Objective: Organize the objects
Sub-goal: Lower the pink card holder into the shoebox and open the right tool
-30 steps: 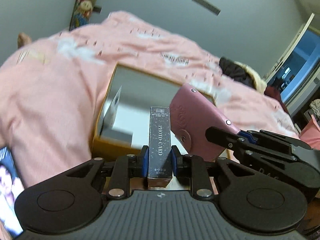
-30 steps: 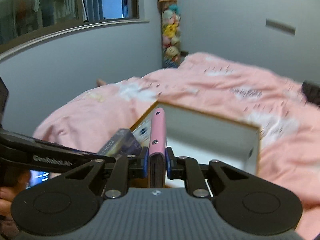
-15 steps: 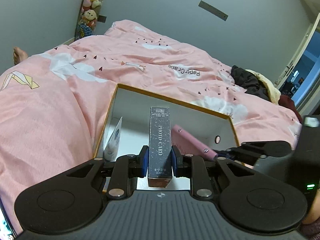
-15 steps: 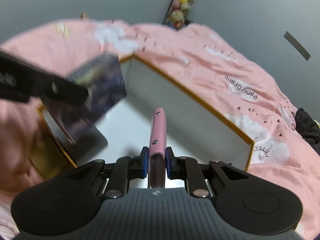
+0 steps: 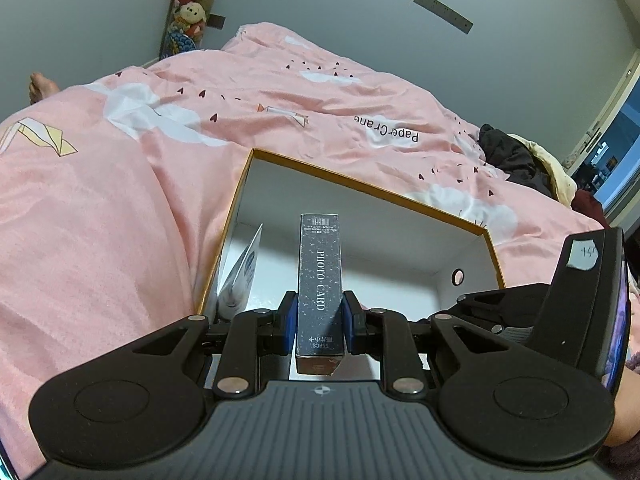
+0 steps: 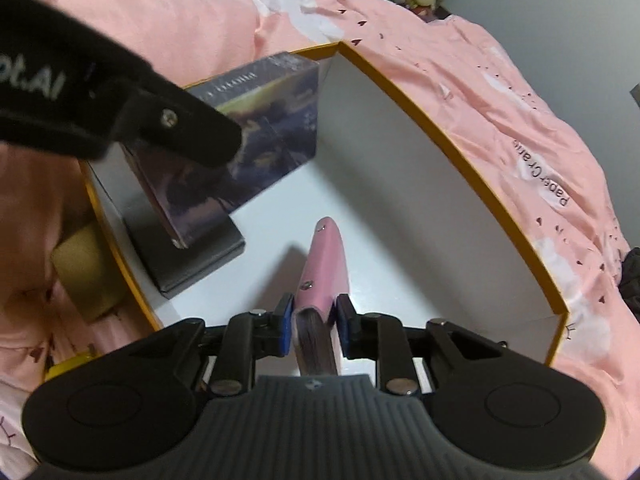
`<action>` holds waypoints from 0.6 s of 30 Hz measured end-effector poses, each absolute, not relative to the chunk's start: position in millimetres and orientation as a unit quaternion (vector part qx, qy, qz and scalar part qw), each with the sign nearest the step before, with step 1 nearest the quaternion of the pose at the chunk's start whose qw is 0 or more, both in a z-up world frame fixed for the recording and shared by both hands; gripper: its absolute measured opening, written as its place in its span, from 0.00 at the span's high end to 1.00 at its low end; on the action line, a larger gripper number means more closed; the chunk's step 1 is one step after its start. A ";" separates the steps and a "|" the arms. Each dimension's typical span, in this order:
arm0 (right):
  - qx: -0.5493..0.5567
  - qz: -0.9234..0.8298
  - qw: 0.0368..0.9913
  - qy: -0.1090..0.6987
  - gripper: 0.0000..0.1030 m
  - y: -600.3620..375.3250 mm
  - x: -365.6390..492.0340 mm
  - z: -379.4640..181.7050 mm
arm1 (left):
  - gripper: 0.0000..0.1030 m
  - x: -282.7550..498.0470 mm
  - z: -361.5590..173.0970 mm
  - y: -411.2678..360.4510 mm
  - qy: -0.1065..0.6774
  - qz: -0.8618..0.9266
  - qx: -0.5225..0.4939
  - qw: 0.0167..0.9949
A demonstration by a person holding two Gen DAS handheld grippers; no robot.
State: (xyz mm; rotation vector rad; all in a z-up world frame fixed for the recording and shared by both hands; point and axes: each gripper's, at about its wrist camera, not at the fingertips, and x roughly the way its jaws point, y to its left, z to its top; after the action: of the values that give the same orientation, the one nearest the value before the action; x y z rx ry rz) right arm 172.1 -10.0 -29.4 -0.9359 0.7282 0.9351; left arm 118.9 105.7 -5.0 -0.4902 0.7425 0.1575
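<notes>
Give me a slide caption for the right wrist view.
Right claw holds a pink wallet over the open box on the pink bed, beside the left claw's photo card box.

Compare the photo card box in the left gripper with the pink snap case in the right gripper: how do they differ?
The photo card box is dark, speckled and printed with text; the pink snap case is plain pink with metal snaps. The box is a rigid, square-edged block; the case is thin, with a rounded tip. Both are clamped edge-on, the box in the left gripper and the case in the right gripper, over the open orange-rimmed box on the pink duvet.
</notes>
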 end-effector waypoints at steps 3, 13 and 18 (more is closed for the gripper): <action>-0.426 0.431 0.723 0.331 0.74 -10.7 174.0 -28.5 | 0.75 119.6 -5.5 107.2 0.359 0.077 -0.240 0.899; -0.374 0.483 0.699 0.371 0.64 -16.3 181.6 -10.1 | 0.75 119.8 -4.5 112.9 0.358 0.078 -0.251 0.896; -0.342 0.471 0.708 0.400 0.61 -19.0 203.6 -9.4 | 0.75 120.3 -5.8 114.0 0.362 0.081 -0.250 0.894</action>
State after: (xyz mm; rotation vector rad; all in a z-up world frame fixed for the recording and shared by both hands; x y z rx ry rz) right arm 203.6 -19.0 -9.4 -0.7587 0.8881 1.0452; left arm 120.3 114.0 -5.8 -0.5190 0.7508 0.1680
